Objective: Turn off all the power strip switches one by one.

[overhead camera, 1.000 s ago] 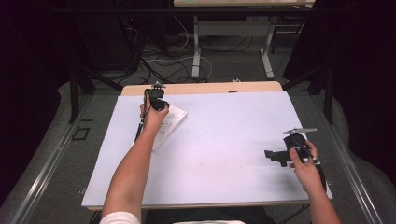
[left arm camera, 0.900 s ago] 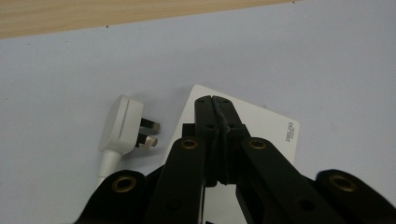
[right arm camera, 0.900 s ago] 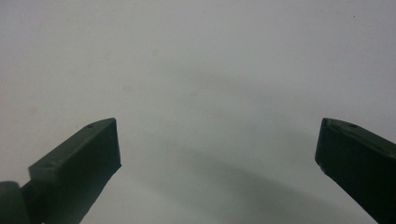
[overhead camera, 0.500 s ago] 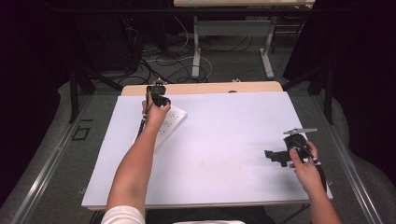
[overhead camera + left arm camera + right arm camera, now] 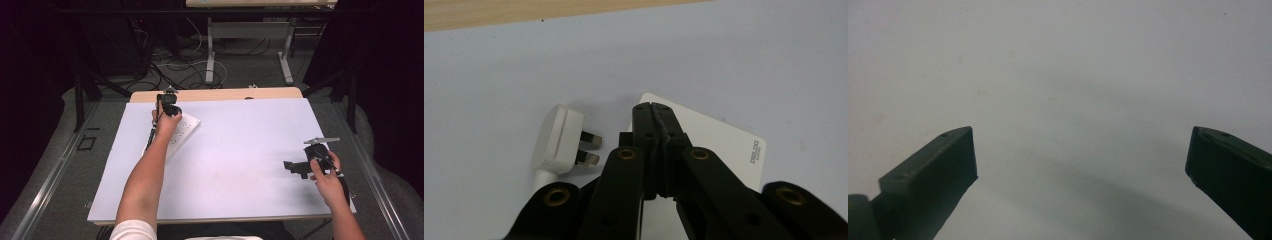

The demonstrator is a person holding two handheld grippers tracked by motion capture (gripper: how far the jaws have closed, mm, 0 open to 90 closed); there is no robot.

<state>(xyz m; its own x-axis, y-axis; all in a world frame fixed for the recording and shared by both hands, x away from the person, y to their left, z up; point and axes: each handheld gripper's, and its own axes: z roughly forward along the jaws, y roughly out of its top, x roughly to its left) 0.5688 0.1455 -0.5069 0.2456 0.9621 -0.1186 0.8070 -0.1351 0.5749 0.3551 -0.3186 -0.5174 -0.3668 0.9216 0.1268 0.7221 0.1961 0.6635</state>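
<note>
The white table sheet (image 5: 240, 150) covers most of the high view, w/ a strip of bare wood (image 5: 225, 94) at its top edge. The white power strip (image 5: 182, 132) lies in the upper left part of the sheet, slanted; in the left gripper view its end w/ the grey brand print sits right of centre (image 5: 729, 145). The left gripper (image 5: 169, 102) is above that end, jaws clenched tight together, nothing between them, tips just over the strip corner (image 5: 654, 111). The right gripper (image 5: 300, 167) rests at lower right of the high view, well apart, jaws released wide over bare sheet (image 5: 1083, 160). The white plug (image 5: 559, 142) lies at centre left of the left gripper view, prongs pointing toward the strip, near but apart. Probably the step is plugging it in or moving it: first open the jaws, approach the plug body from its flat sides, not the prongs, & keep the strip from sliding, maybe w/ the right gripper.
</note>
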